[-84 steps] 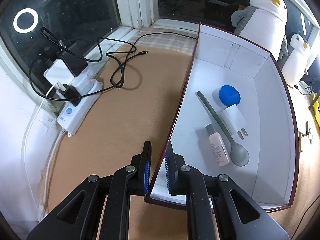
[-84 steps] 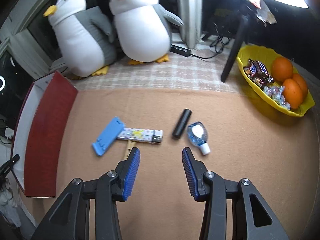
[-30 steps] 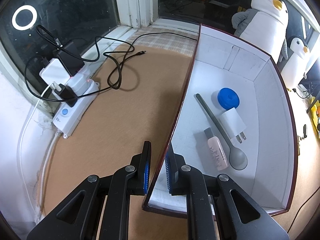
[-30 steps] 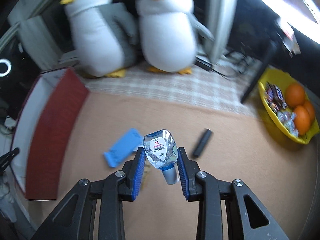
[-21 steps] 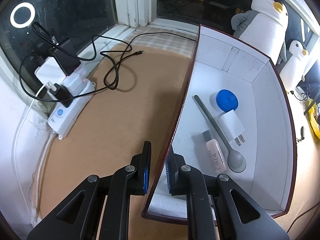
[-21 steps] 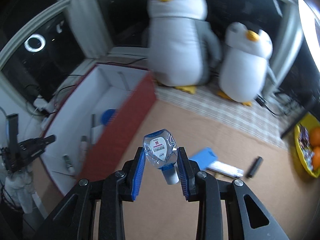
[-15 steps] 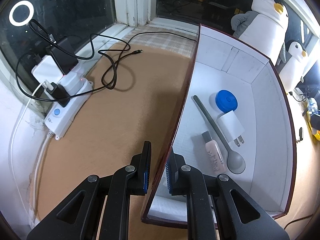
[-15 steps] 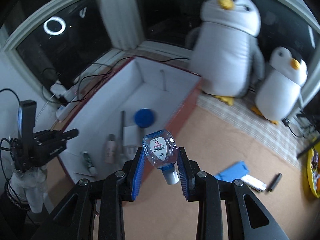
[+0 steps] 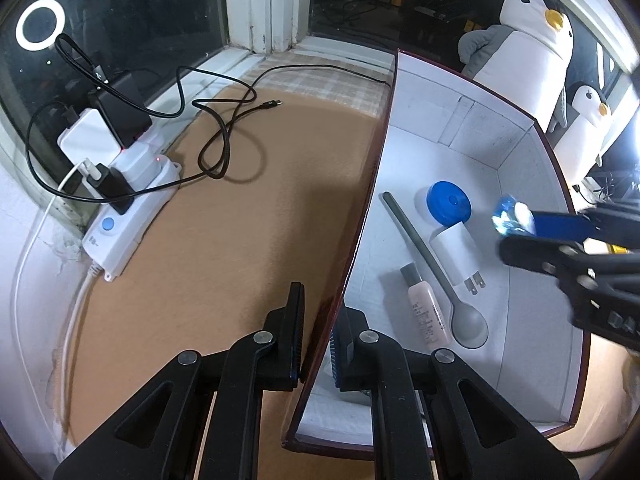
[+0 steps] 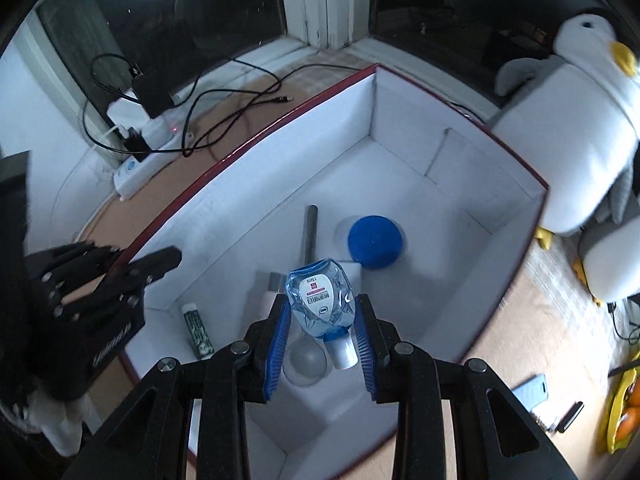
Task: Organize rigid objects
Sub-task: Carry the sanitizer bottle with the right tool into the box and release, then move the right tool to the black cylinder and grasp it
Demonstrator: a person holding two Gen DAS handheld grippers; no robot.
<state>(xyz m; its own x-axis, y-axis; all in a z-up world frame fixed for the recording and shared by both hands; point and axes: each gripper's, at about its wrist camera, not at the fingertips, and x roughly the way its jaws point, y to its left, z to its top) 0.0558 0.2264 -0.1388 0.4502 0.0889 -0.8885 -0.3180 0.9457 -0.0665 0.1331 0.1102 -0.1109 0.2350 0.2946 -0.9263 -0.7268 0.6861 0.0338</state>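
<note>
My right gripper (image 10: 322, 330) is shut on a small clear blue bottle (image 10: 320, 300) with a white cap, held above the inside of the white box (image 10: 440, 216). It also shows in the left wrist view (image 9: 512, 220), entering from the right. My left gripper (image 9: 318, 336) is shut on the box's dark red left wall (image 9: 360, 216). In the box lie a grey spoon (image 9: 432, 264), a blue lid (image 9: 448, 202), a white charger plug (image 9: 458, 250), a pink tube (image 9: 426, 312) and a green-patterned tube (image 10: 196, 324).
A white power strip (image 9: 128, 200) with plugs and black cables (image 9: 224, 136) lies left of the box by the window. Two plush penguins (image 10: 580, 128) stand behind the box. A blue holder (image 10: 530, 392), a black stick (image 10: 570, 416) and a yellow fruit bowl (image 10: 624, 408) lie at the right.
My right gripper closed on the bottle, lifted it off the mat and swung left until it hangs over the box. My left gripper kept its hold on the box wall.
</note>
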